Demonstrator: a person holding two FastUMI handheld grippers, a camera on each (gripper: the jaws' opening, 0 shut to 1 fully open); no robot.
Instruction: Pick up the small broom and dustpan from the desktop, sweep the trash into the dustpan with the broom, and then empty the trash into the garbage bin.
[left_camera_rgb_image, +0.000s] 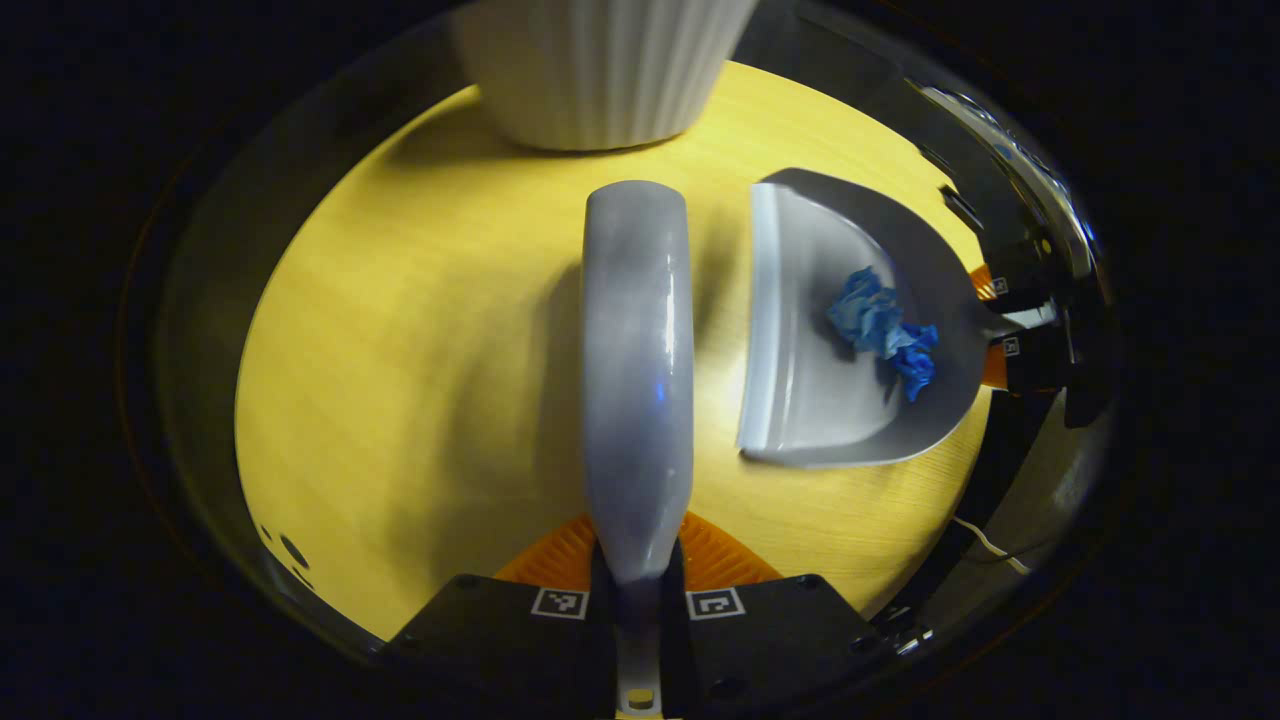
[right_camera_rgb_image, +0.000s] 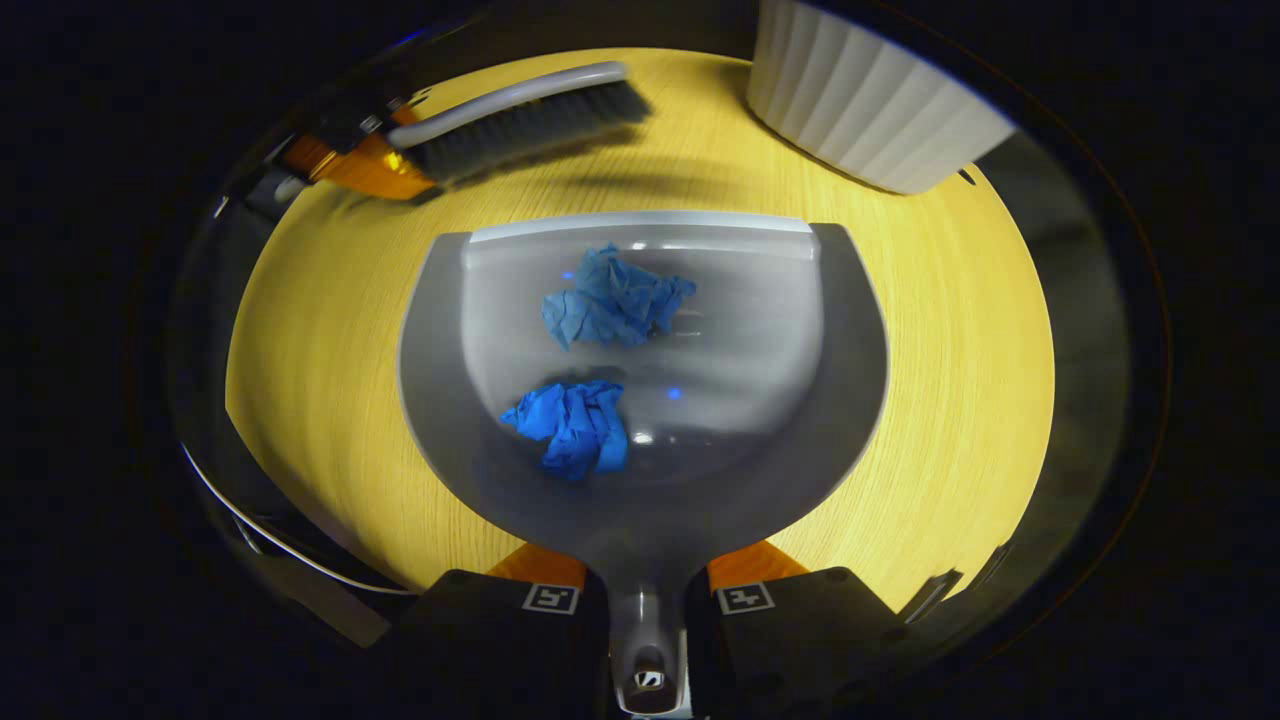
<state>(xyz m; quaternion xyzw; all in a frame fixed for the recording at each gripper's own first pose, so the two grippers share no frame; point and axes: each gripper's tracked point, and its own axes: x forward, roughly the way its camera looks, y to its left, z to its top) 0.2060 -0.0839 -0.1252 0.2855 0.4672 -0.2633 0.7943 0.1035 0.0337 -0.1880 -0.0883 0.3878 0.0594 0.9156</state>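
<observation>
In the left gripper view my left gripper (left_camera_rgb_image: 638, 590) is shut on the handle of the grey broom (left_camera_rgb_image: 638, 370), which points away over the yellow desktop (left_camera_rgb_image: 400, 380). To its right lies the grey dustpan (left_camera_rgb_image: 850, 330) with blue crumpled trash (left_camera_rgb_image: 882, 332) in it. In the right gripper view my right gripper (right_camera_rgb_image: 645, 600) is shut on the dustpan's handle; the dustpan (right_camera_rgb_image: 760, 400) holds two blue paper wads (right_camera_rgb_image: 615, 300) (right_camera_rgb_image: 575, 425). The broom (right_camera_rgb_image: 520, 120) hovers beyond the pan's lip, held by the left gripper (right_camera_rgb_image: 340, 155).
A white ribbed garbage bin (left_camera_rgb_image: 600, 70) stands at the far side of the desktop, seen at upper right in the right gripper view as the bin (right_camera_rgb_image: 870, 105). The round desktop's edge (right_camera_rgb_image: 250, 420) drops to dark floor. A thin white cable (left_camera_rgb_image: 985, 540) runs below the table edge.
</observation>
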